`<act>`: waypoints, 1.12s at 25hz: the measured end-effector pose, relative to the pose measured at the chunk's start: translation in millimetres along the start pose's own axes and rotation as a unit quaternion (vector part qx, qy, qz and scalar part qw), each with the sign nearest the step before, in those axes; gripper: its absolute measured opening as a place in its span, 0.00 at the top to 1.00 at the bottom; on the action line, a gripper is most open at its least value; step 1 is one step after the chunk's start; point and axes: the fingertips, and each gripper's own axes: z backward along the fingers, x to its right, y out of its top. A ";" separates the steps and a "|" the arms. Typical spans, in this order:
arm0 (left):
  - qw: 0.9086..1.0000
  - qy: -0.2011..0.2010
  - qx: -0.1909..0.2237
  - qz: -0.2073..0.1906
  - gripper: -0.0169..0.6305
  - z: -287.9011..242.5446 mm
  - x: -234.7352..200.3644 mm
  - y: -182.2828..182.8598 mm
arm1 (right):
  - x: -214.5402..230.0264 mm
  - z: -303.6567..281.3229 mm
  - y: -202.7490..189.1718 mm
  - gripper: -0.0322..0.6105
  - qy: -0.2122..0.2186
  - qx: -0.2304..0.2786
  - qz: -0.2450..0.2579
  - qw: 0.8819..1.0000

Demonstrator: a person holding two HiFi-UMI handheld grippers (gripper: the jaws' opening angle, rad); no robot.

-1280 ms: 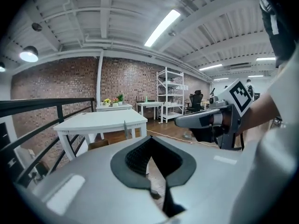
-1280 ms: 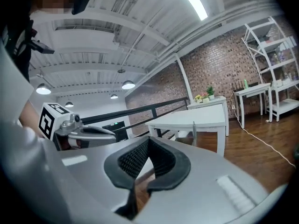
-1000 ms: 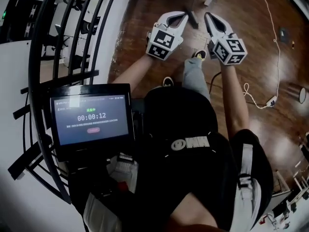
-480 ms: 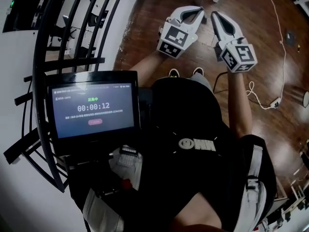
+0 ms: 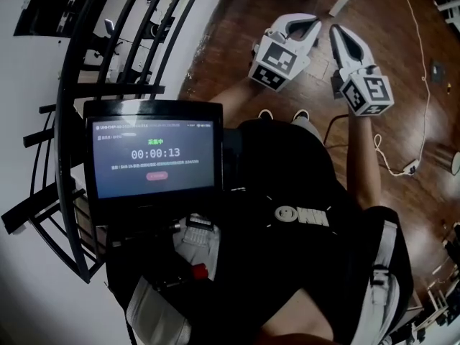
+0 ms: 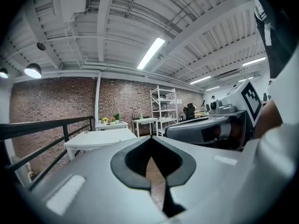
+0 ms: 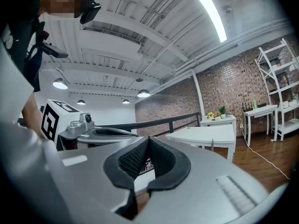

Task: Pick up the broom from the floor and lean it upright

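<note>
Nearest the chest sits one lit screen [image 5: 154, 157], one black railing [image 5: 79, 85] beside it; ahead, left gripper [image 5: 316, 22] and right gripper [image 5: 334, 29] are both pressed together, empty, over wooden floor [image 5: 230, 34]; beyond stand three white tables [image 6: 98, 136]; where the broom lies cannot be told

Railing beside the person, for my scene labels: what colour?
The railing is black, clearest in the head view.

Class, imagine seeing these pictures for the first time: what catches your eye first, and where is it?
At top centre of the head view, the left hand-held gripper and right hand-held gripper, white with chequered marker cubes, are held shut and empty over the wooden floor. At left, a glowing screen shows a timer beside a curved black railing. No broom is in view.
</note>
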 end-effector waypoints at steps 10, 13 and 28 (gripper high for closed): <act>1.000 -0.003 0.001 -0.008 0.95 4.5 -2.2 2.3 | -4.0 -3.8 0.8 0.95 -0.010 0.008 0.001 1.000; 1.000 0.000 0.005 -0.003 0.95 3.7 -4.5 5.0 | -1.7 -2.5 1.4 0.95 -0.016 0.006 0.001 1.000; 1.000 -0.011 0.010 0.009 0.95 3.4 9.6 2.5 | 1.7 8.6 -1.7 0.95 -0.035 -0.003 0.006 0.999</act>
